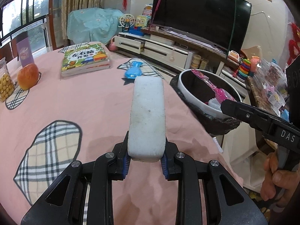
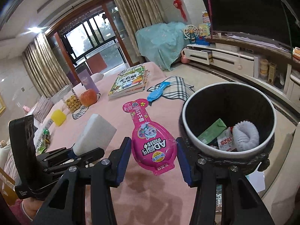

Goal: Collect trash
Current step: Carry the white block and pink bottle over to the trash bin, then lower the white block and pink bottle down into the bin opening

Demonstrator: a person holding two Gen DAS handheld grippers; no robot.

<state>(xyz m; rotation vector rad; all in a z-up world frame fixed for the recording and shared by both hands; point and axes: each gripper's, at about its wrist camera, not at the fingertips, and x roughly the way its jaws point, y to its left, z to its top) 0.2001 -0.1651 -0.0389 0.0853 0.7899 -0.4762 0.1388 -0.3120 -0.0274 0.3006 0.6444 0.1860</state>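
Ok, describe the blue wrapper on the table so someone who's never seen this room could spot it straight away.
Start at the pink tablecloth and find the picture book lying flat at its far end. Just beside it, toward the bin, lies the blue wrapper on a plaid patch. It is the only bright blue, bottle-shaped packet; its pink twin sits between the right gripper's fingers.

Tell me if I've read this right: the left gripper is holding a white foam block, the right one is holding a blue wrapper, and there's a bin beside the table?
Almost. The right gripper holds a pink wrapper, not a blue one, as the right wrist view shows; the blue wrapper lies on the table. The rest stands: the left gripper holds the white foam block, and the bin stands beside the table.
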